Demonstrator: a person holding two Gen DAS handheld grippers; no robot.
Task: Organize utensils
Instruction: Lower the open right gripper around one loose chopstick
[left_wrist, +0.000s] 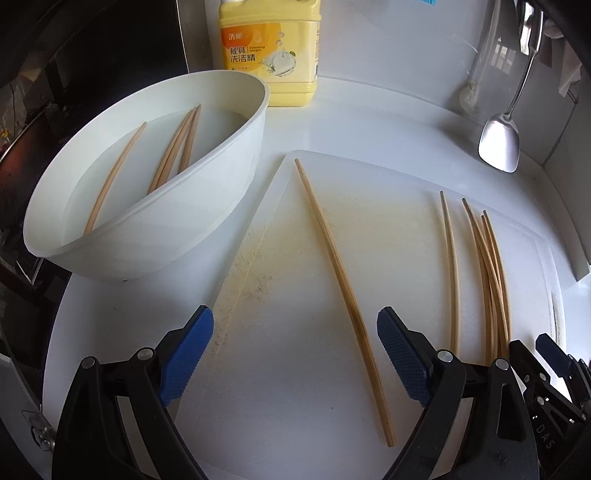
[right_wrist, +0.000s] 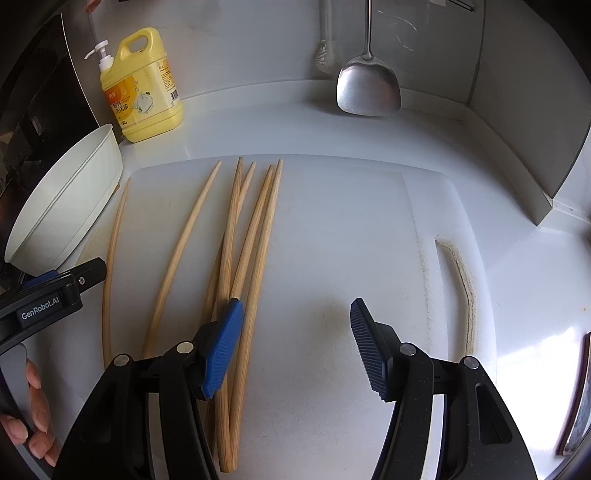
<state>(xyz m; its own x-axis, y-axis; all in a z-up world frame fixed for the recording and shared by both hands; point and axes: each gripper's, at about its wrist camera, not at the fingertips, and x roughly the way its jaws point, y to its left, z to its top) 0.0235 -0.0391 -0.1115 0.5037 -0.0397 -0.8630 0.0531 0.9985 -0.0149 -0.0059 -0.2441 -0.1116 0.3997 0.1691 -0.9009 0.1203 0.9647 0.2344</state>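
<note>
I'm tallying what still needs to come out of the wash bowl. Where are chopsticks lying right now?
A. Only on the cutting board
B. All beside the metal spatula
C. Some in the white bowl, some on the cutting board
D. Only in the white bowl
C: several chopsticks lie in the water of the white bowl, while others lie on the cutting board, one apart from the rest.

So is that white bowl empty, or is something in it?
Not empty. The white bowl holds several wooden chopsticks, which appear to lie in a shallow pool of cloudy water, leaning against its inner wall.
</note>
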